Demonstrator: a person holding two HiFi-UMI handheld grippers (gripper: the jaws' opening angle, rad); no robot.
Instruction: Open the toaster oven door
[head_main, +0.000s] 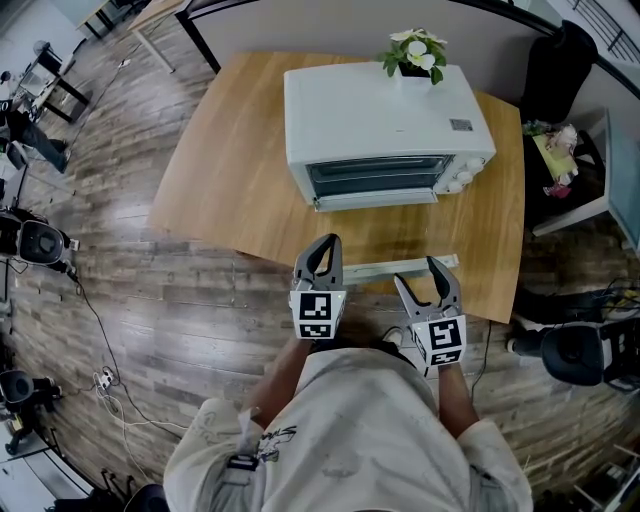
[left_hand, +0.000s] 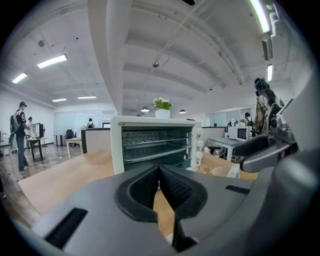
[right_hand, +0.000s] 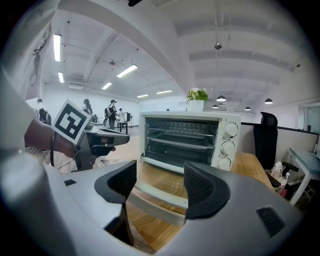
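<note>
Lying open, toaster oven door (right_hand: 160, 197) between spread right gripper (right_hand: 160, 177) jaws, left gripper (left_hand: 159, 171) jaws together

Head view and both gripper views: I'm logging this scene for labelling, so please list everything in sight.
Toaster oven: one, white, mid-table, door lowered open.
Door handle: one, white bar, near the table's front edge, between the right claw's jaws.
Knobs: three, white, oven's right front.
Potted plant: one, white flowers with green leaves, atop the oven.
Table: one, light wood.
Left claw: one, grey, shut, empty, at the table's front edge.
Right claw: one, grey, open, jaws either side of the handle.
</note>
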